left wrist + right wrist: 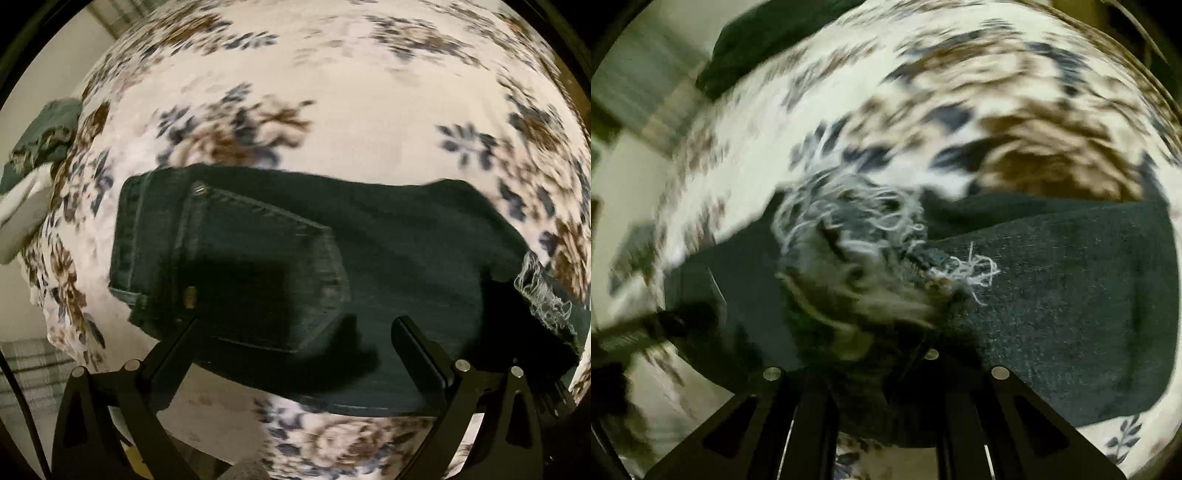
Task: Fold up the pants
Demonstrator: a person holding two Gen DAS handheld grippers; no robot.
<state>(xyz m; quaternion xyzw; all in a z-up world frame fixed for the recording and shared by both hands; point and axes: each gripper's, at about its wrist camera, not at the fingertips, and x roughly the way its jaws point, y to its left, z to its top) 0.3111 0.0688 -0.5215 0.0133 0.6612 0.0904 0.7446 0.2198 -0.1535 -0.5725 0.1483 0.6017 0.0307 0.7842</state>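
Observation:
Dark denim pants (pixel 388 251) lie folded across a floral bedsheet (pixel 351 92), waistband and back pocket (pixel 266 266) to the left, frayed leg hem (pixel 543 295) at the right. My left gripper (pixel 291 332) hovers open above the pocket area, holding nothing. In the right wrist view, my right gripper (pixel 882 354) is shut on the frayed hem (pixel 857 266) of the pants (pixel 1071 295), bunched between the fingers. This view is motion-blurred.
The floral sheet (pixel 849 92) covers a bed. A green and white cloth pile (pixel 40 147) lies beside the bed's left edge. Another dark garment (pixel 757 44) lies at the far left edge in the right wrist view. Checked floor (pixel 33 373) shows below.

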